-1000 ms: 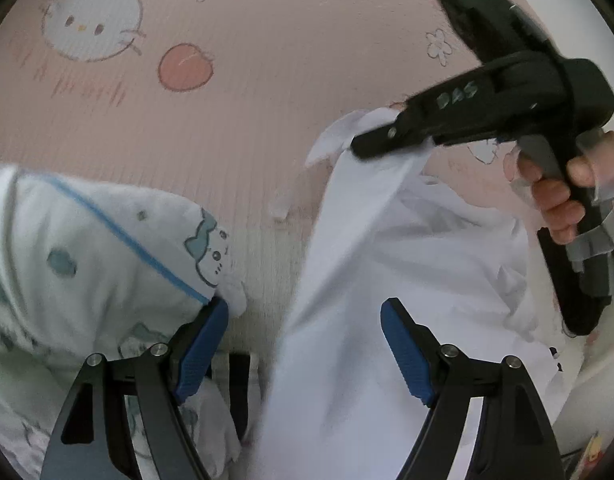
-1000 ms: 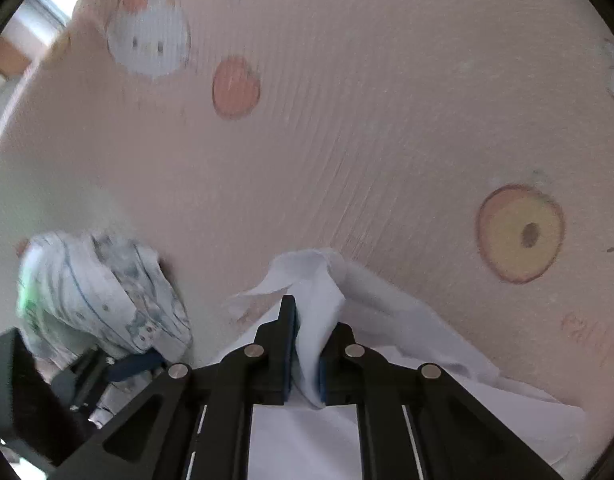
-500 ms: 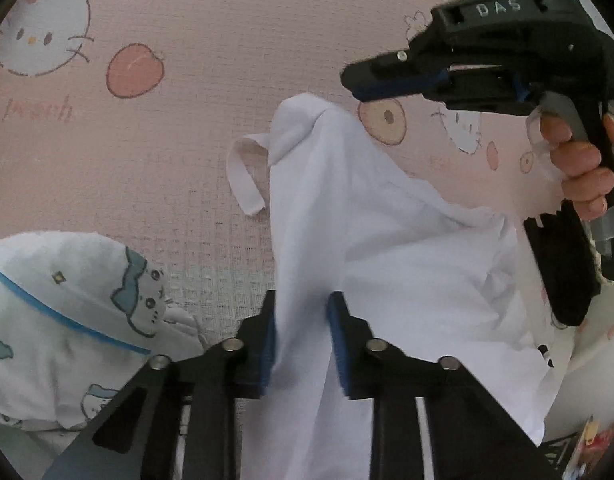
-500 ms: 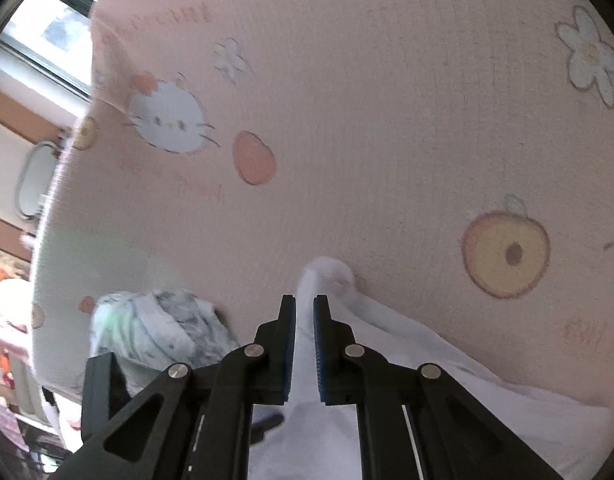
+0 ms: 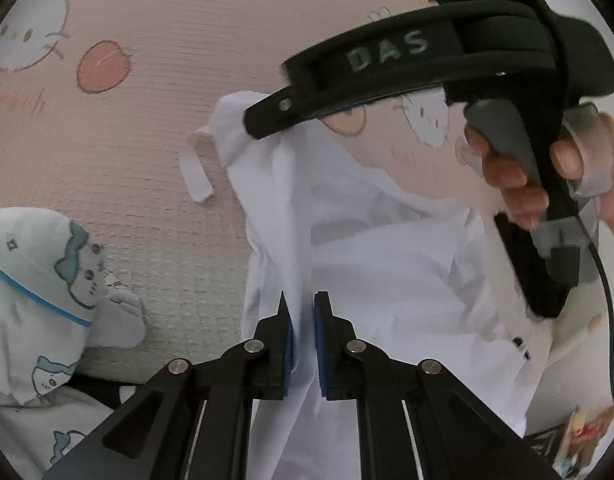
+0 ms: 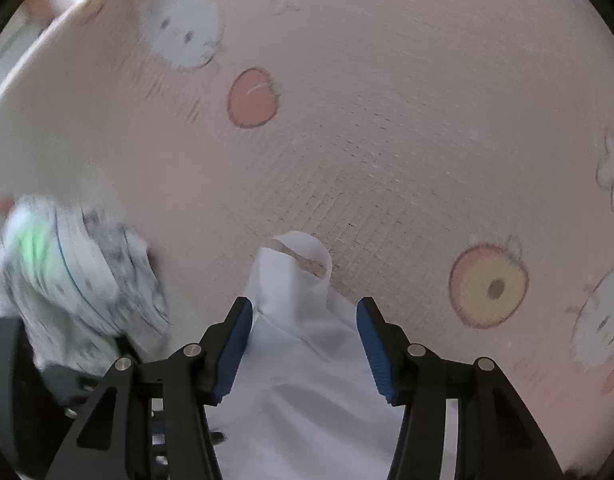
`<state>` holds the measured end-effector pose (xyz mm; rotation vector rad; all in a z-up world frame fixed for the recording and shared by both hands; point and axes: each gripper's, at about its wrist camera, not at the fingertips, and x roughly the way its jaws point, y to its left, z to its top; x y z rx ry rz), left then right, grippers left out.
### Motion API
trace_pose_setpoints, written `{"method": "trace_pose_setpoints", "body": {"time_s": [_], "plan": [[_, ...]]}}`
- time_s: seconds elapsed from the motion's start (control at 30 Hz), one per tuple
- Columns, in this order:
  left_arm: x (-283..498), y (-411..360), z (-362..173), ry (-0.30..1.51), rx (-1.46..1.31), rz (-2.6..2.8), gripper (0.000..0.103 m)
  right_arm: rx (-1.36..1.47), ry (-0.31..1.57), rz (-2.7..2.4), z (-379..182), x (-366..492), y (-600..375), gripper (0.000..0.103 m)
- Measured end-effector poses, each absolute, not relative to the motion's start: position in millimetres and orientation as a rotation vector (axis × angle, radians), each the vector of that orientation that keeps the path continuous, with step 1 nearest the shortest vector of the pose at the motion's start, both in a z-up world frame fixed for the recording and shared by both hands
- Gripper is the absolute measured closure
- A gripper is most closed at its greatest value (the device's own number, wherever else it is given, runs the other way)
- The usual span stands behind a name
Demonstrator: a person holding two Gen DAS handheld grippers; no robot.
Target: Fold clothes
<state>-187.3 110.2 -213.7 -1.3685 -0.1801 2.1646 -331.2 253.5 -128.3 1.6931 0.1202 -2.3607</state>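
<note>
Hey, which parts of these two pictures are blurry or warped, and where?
Left wrist view: the fisheye bends the pink sheet toward the edges; the white garment smears near the left hand-held gripper. Right wrist view: the patterned cloth pile is streaked with motion blur, while the right hand-held gripper stays sharp.

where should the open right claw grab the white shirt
Take the bunched upper corner of the white shirt, where the cloth rises into a peak between the open pads of the right claw. Come straight forward and down along the claw's own line. That raised fold looks easier to pinch than the flat cloth. The left claw grips lower down.
</note>
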Motion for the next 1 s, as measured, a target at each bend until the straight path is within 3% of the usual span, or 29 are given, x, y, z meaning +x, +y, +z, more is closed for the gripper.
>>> {"method": "trace_pose_setpoints", "body": {"time_s": [0.03,0.07,0.17,0.6,0.83,0.93,0.97,1.0], "plan": [[-186,113,-213,-0.174,-1.368,2.161,0.095,1.690,0.122,-2.348,-129,-328,254,0.068],[-184,115,-213,-0.167,-1.367,2.157,0.095,1.690,0.104,-2.335,-130,-326,255,0.083],[-180,120,-212,-0.148,-1.365,2.151,0.095,1.694,0.158,-2.344,-131,-317,261,0.093],[-164,148,-226,-0.036,-1.390,2.106,0.095,1.933,-0.022,-2.282,-173,-273,337,0.093],[-153,141,-224,0.006,-1.378,2.163,0.095,1.961,-0.018,-2.275,-181,-270,344,0.093],[-155,140,-218,0.069,-1.419,2.198,0.091,1.972,-0.014,-2.254,-174,-274,346,0.092],[-156,140,-217,0.083,-1.441,2.198,0.085,1.978,0.003,-2.259,-169,-274,347,0.079],[-157,138,-215,0.065,-1.443,2.193,0.076,1.987,0.025,-2.262,-164,-275,347,0.054]]}}
